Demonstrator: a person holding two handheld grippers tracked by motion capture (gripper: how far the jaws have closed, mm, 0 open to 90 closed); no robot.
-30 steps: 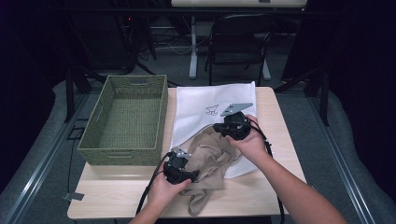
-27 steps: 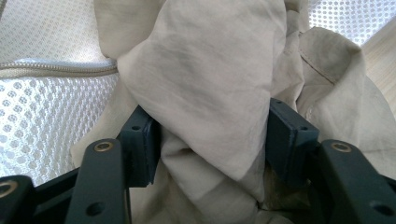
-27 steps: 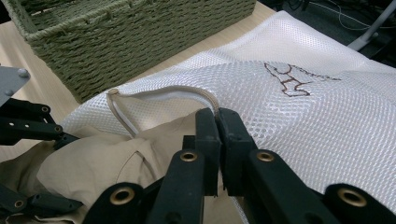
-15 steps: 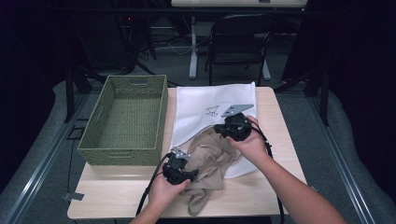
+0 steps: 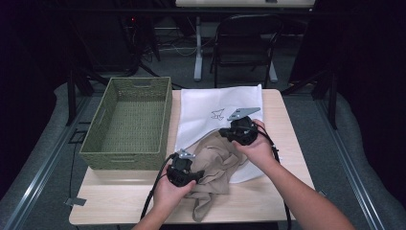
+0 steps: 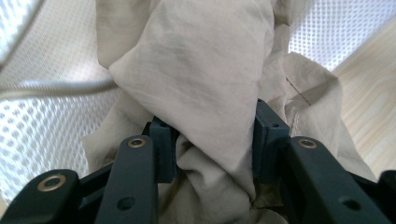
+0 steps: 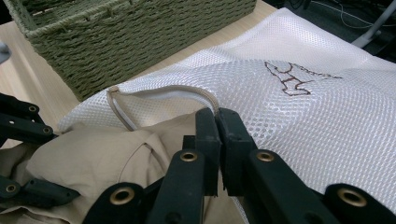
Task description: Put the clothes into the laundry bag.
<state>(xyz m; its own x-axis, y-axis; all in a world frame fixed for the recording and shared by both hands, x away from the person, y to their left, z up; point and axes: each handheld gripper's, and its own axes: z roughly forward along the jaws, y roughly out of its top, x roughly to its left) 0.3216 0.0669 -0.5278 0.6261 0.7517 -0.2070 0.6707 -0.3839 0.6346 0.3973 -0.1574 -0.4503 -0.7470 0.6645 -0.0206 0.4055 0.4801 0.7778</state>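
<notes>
The tan cloth point(image 5: 218, 165) lies near the front edge of the desk point(image 5: 268, 206), half inside the white mesh bag point(image 5: 215, 108). The right claw point(image 7: 217, 116) is pinched shut on the bag's rim to keep its mouth open. The left claw point(image 6: 212, 135) has just been closing and squeezes a bunch of the cloth, likely to push it in. The green basket point(image 5: 127, 122) sits at the left edge.

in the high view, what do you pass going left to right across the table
Green woven rectangular basket → left gripper, its fingers around the crumpled beige cloth garment → right gripper, shut on the mouth edge of the white mesh laundry bag → bare light wooden tabletop.
</notes>
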